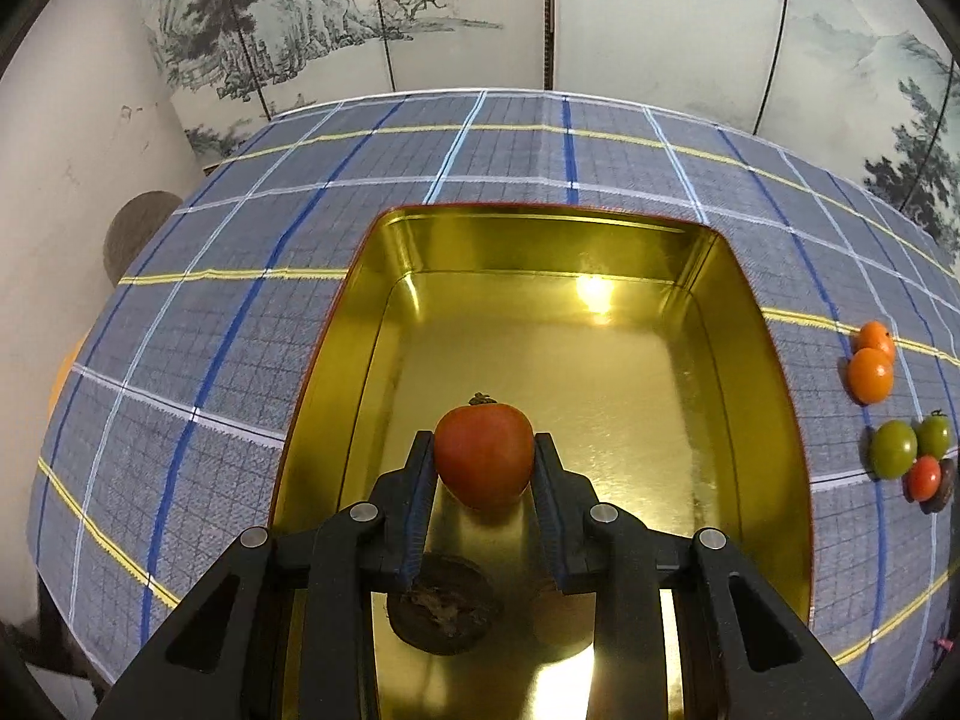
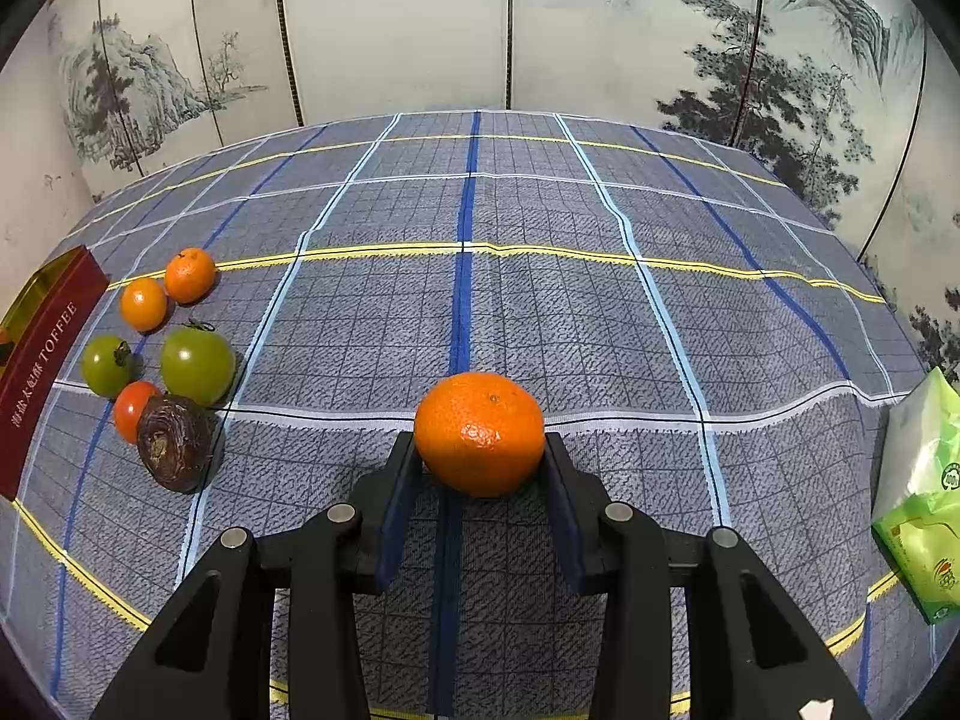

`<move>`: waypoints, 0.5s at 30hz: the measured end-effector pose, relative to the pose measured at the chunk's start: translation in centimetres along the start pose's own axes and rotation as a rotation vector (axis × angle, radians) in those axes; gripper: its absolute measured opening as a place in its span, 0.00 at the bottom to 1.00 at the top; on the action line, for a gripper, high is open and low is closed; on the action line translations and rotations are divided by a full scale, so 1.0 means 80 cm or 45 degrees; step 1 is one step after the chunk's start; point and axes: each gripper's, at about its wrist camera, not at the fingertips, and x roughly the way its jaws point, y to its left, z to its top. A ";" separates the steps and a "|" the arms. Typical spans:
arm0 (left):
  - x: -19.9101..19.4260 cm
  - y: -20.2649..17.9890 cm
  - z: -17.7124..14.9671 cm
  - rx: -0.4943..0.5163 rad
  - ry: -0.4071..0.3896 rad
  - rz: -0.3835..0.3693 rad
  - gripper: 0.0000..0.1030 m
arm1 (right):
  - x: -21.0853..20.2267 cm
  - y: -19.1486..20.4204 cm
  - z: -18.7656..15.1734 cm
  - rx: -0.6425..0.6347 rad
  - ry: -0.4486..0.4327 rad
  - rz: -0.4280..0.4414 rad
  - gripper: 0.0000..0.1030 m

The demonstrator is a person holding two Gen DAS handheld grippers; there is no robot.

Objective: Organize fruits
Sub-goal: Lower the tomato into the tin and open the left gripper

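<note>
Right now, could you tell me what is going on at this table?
A person is sorting fruit with two handheld grippers. The left gripper holds a red tomato over the gold tin, where a dark wrinkled fruit already lies. The right gripper grips an orange above the checked cloth.

A blue-grey checked tablecloth (image 2: 600, 312) with yellow, white and blue stripes covers the table. A folding screen (image 2: 396, 24) painted with ink landscapes stands behind it. A green plastic packet (image 2: 918, 498) lies at the cloth's right edge.
</note>
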 end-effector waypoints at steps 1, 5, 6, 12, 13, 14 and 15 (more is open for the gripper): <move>0.002 0.001 -0.001 0.002 0.005 0.001 0.31 | 0.000 0.000 0.000 0.000 0.000 0.001 0.36; 0.008 0.003 -0.004 -0.005 0.023 0.002 0.31 | -0.001 0.001 0.000 0.000 0.001 0.001 0.36; 0.010 0.004 -0.004 -0.007 0.027 0.002 0.31 | -0.001 0.001 0.000 0.000 0.000 0.002 0.36; 0.014 0.004 -0.009 -0.002 0.046 0.015 0.32 | -0.001 0.001 0.000 0.000 0.000 0.001 0.36; 0.015 0.004 -0.010 -0.003 0.048 0.015 0.32 | 0.000 0.001 0.000 0.000 0.001 0.001 0.36; 0.016 0.004 -0.011 -0.003 0.051 0.016 0.32 | -0.001 0.001 0.000 0.000 0.001 0.001 0.36; 0.017 0.005 -0.012 -0.001 0.056 0.019 0.32 | -0.001 0.001 0.000 0.000 0.000 0.001 0.36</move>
